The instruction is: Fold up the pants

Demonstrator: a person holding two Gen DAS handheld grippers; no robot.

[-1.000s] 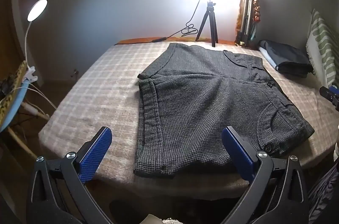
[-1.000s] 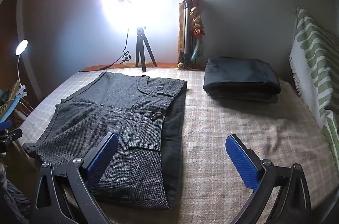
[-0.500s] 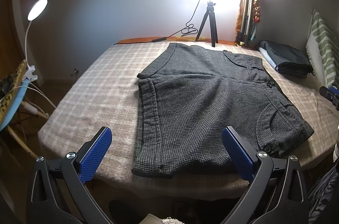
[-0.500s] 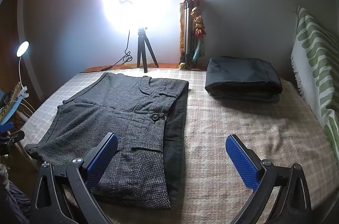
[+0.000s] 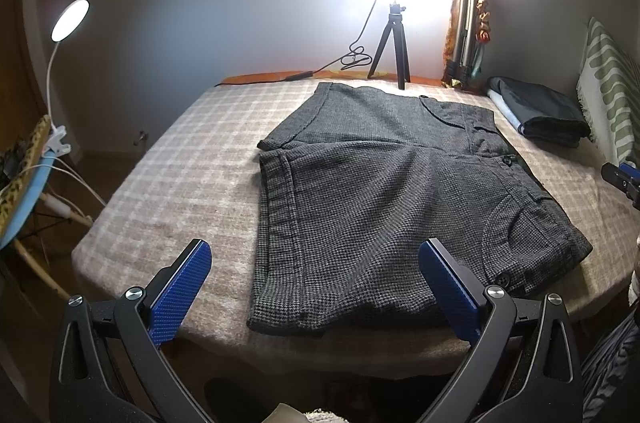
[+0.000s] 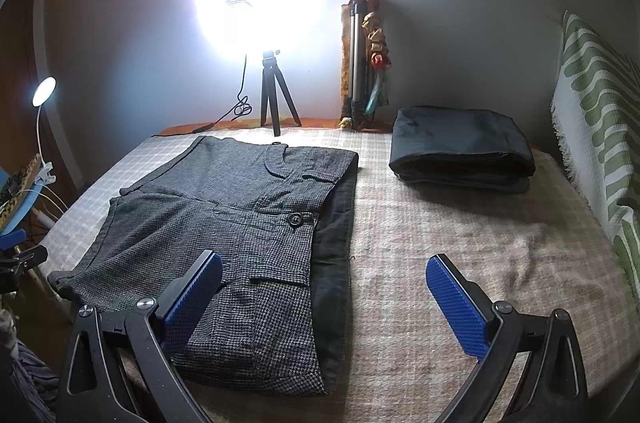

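the bed [image 5: 168, 159] with its checked cover fills both views, and the grey houndstooth pants [image 5: 384, 207] lie flat on its middle, waistband to the right, leg ends to the left, the near leg lapped a little over the far one. a folded dark pile [image 6: 460, 147] sits well apart at the far right, and a tripod lamp [image 6: 274, 95] stands past the far edge.

my left gripper [image 5: 316, 287] hangs over the near edge of the bed with its jaws spread wide and nothing between them, framing the near leg's hem. my right gripper [image 6: 324, 297] is just as wide and empty, its left pad over the near waistband corner, the right pad over bare cover.

i judge the next step is a lengthwise fold, bringing the near half onto the far half. to do it well i should bite both layers at each near corner, hem with the left and waistband with the right, not just the top cloth. the dark lining [image 6: 336, 223] showing along the waistband edge may slip loose, so i'd pinch beyond it. the button [image 6: 295, 219] by the pocket is a fair guide for the middle.
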